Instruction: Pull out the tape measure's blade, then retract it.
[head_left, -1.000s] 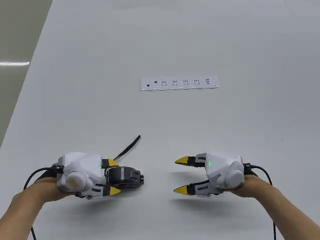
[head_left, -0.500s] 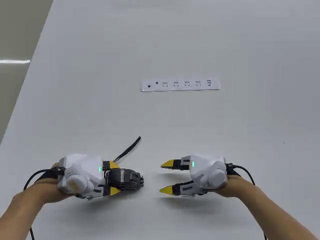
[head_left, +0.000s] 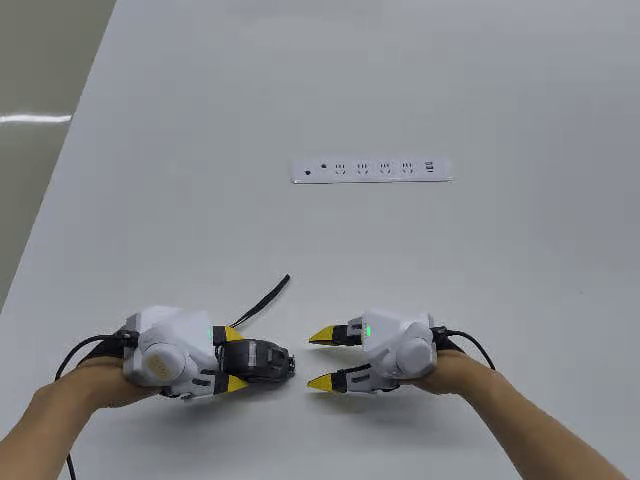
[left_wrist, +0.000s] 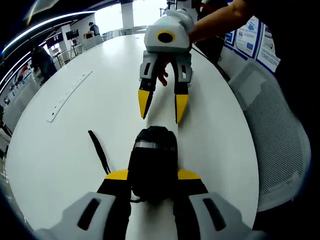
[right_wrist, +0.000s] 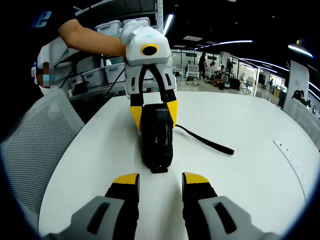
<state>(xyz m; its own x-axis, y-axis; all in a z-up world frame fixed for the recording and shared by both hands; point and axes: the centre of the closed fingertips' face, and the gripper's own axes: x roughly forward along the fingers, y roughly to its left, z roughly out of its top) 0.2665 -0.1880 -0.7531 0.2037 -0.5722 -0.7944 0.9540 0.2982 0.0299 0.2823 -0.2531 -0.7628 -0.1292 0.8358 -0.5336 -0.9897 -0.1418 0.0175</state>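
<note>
Left gripper (head_left: 236, 358) is clamped across the sides of the black tape measure (head_left: 264, 358), which sits on the white table (head_left: 200, 150) at the near left. Just right of it, the right gripper (head_left: 322, 359) holds nothing, jaws moderately parted. I judge the case hard, compact and fairly heavy; the blade should be thin springy steel, best taken by its end hook. That hook is too dark to make out, and the case's rear is hidden between the jaws
</note>
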